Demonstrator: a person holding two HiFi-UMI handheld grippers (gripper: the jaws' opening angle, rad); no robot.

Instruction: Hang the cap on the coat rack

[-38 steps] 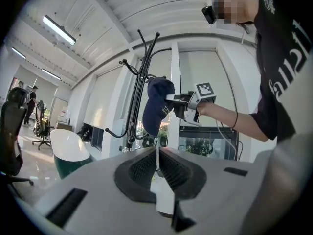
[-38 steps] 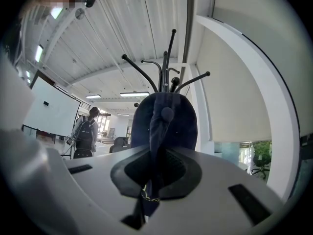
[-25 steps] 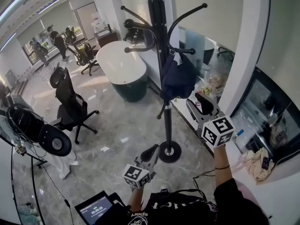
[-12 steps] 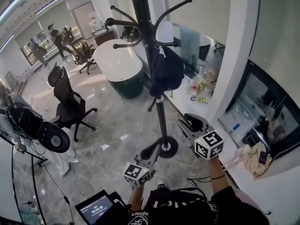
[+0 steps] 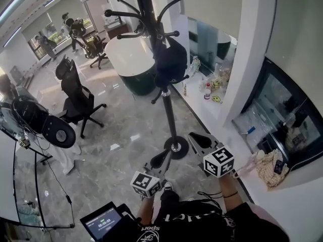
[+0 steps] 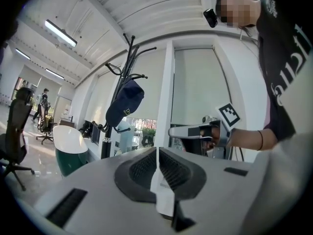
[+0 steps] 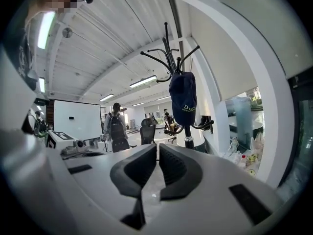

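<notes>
The navy cap [image 5: 170, 62] hangs from a hook of the coat rack [image 5: 169, 119], so the job looks finished. Well clear below, the left gripper [image 5: 161, 159] has its fingers closed and empty. The right gripper [image 5: 196, 138] has its fingers closing on nothing.

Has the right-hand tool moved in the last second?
Yes. The right tool has dropped back from the dark blue cap to level with the black coat rack's round base; its jaws are closing on nothing.
</notes>
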